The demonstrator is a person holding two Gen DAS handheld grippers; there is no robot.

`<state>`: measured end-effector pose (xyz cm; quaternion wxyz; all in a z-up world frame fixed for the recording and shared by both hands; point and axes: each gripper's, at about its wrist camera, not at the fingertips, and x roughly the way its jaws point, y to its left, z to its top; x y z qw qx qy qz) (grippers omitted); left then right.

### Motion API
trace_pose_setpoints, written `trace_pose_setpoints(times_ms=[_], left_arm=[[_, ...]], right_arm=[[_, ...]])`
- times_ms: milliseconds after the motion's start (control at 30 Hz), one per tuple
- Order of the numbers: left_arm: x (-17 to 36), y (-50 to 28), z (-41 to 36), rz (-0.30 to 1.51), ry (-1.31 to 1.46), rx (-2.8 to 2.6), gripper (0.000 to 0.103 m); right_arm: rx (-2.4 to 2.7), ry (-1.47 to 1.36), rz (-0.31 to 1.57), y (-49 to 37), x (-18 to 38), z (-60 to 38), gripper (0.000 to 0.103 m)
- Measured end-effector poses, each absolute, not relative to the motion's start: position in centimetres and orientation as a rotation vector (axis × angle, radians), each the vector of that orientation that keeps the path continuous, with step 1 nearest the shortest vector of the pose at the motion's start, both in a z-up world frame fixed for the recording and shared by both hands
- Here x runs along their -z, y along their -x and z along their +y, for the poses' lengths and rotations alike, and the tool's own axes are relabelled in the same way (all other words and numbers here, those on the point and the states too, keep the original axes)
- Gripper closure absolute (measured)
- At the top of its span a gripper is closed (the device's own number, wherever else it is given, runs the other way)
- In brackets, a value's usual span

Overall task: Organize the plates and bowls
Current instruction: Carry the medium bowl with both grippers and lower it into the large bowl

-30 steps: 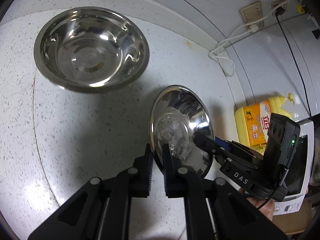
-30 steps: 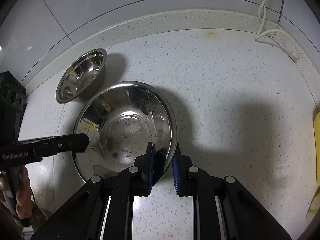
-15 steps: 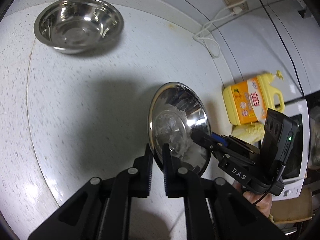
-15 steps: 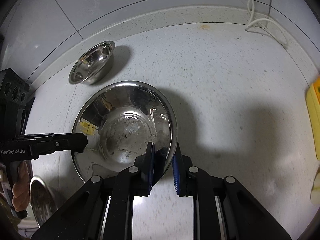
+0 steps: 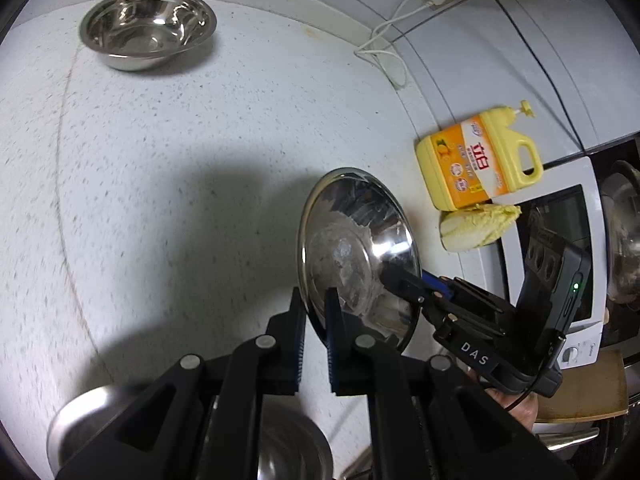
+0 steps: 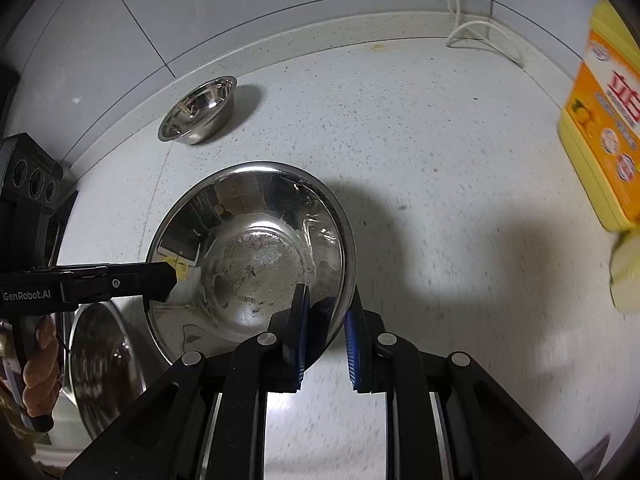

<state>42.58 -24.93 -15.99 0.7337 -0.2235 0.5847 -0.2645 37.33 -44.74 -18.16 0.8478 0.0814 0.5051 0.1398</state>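
Held bowl: you are carrying it above the speckled counter, tilted, between both tools.
Left gripper: clamping the bowl's left rim.
Right gripper: pinching the near right rim.
Small bowl: sitting far left by the wall.
Left view only: microwave, cabbage.
Both views: yellow detergent jug.
Right view only: your hand is gripping the left tool's handle.
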Motion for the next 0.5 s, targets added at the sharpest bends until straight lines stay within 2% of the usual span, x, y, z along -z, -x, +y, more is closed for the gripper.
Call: trace_pose_setpoints(times_ms=[500], left_arm=[[9.9,-32.7,-16.6,1.177,0.593,0.466,0.095]], right_arm=[[-0.420,-0.109,0.989,-30.8,12.9,-38.6,0.088]])
